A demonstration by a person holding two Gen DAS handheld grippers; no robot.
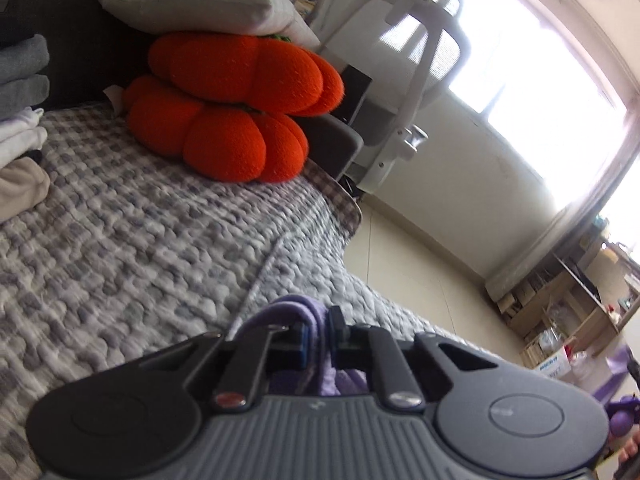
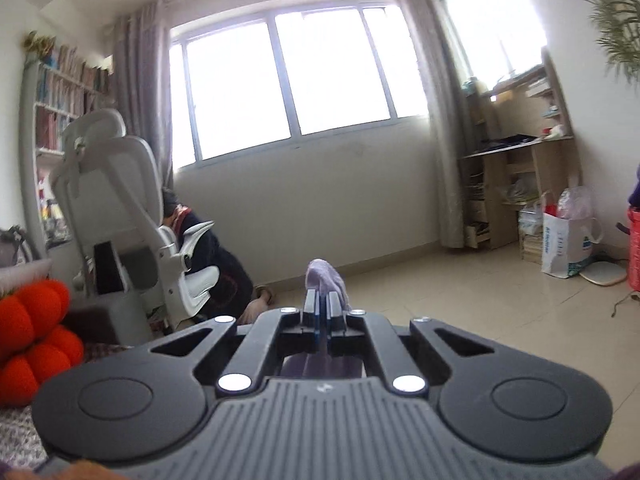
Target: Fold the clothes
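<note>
A lavender garment (image 1: 298, 312) is pinched in my left gripper (image 1: 320, 330), which is shut on a bunched fold of it just above the checked bedspread (image 1: 140, 240). More of the purple cloth shows under the jaws. In the right wrist view, my right gripper (image 2: 321, 304) is shut on another part of the same lavender garment (image 2: 326, 276), held up in the air facing the window. Most of the garment hangs below both cameras, out of sight.
Two orange pumpkin cushions (image 1: 236, 108) and a grey pillow (image 1: 204, 4) are stacked at the bed's head. Folded clothes (image 1: 20, 120) lie at the left. A white office chair (image 2: 120, 208) with a person (image 2: 216, 256) crouched behind it stands beside the bed. Shelves (image 2: 516, 184) and bags (image 2: 568, 236) line the right wall.
</note>
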